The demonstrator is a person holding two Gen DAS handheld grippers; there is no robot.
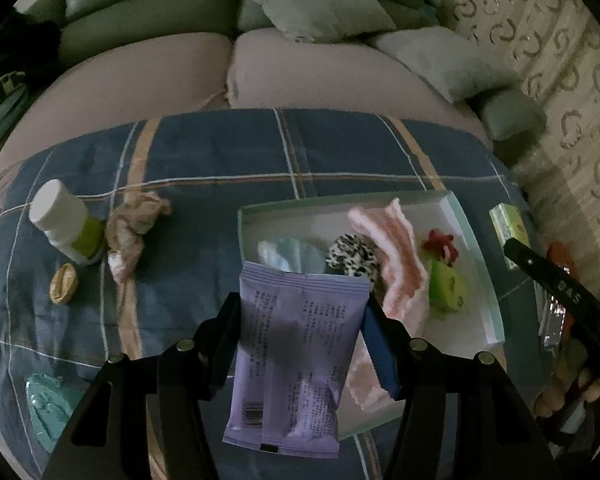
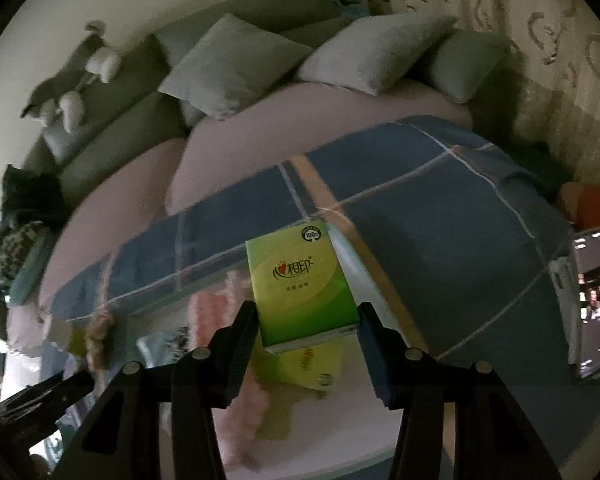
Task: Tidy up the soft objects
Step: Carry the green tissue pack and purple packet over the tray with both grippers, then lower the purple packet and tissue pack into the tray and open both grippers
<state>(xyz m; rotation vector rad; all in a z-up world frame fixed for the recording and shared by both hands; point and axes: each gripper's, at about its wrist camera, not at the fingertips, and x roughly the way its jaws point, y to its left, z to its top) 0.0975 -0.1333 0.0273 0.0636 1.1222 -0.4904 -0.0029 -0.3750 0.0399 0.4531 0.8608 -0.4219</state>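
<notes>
- Far to the left of the left gripper [image 1: 304,344], a white plastic bottle with a green label [image 1: 66,222], a crumpled beige cloth [image 1: 132,228] and a small tan wrapped piece [image 1: 63,283] lie on the blue checked blanket [image 1: 204,152], well apart from both tools.
- The left gripper holds a lilac foil sachet [image 1: 296,360] between its jaws, which stand about half open and press on the packet's two long edges; the sachet's long axis runs along the fingers, pointing away from the camera.
- Just ahead and to the right of that gripper sits the shallow white tray [image 1: 466,236], already holding a pink striped cloth [image 1: 396,252], a leopard-print scrunchie [image 1: 352,256] and a green soft toy [image 1: 446,286]. The sachet's far end overlaps the tray's near edge, so the left hand looks nearer to a drop.
- The right gripper [image 2: 306,334] clamps a green tissue pack [image 2: 300,284], jaws roughly half open on its sides, long axis forward; the tray lies blurred below it.
</notes>
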